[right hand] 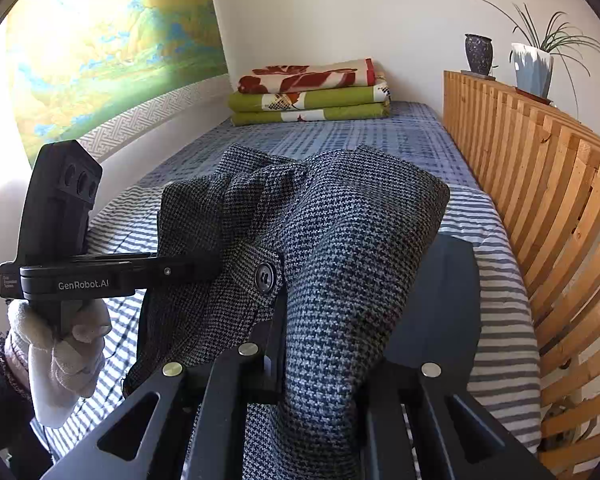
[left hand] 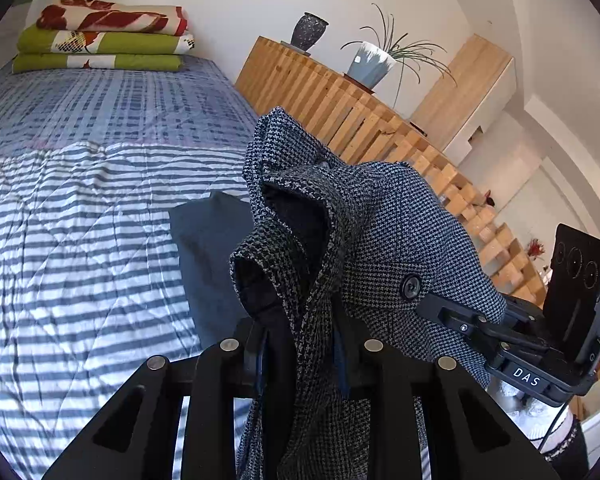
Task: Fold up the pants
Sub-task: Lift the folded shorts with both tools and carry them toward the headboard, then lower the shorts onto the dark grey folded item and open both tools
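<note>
The pants (left hand: pixel 380 232) are a grey-blue houndstooth pair with a black button, bunched up and held in the air above the bed. My left gripper (left hand: pixel 300 348) is shut on a fold of the waist, and cloth hangs down between its fingers. My right gripper (right hand: pixel 320 340) is shut on another fold beside the button (right hand: pixel 265 277). In the left wrist view the right gripper (left hand: pixel 440 308) reaches in from the right under the cloth. In the right wrist view the left gripper (right hand: pixel 196 268), held by a gloved hand (right hand: pixel 60 352), bites the cloth from the left. The legs are hidden below.
Below lies a bed with a striped quilt (left hand: pixel 80 240) and a dark grey folded cloth (left hand: pixel 212 260). Folded blankets (left hand: pixel 104 36) are stacked at the far end. A wooden slatted board (right hand: pixel 540 200) runs along the right, with a vase (right hand: pixel 478 54) and potted plant (right hand: pixel 534 68) on top.
</note>
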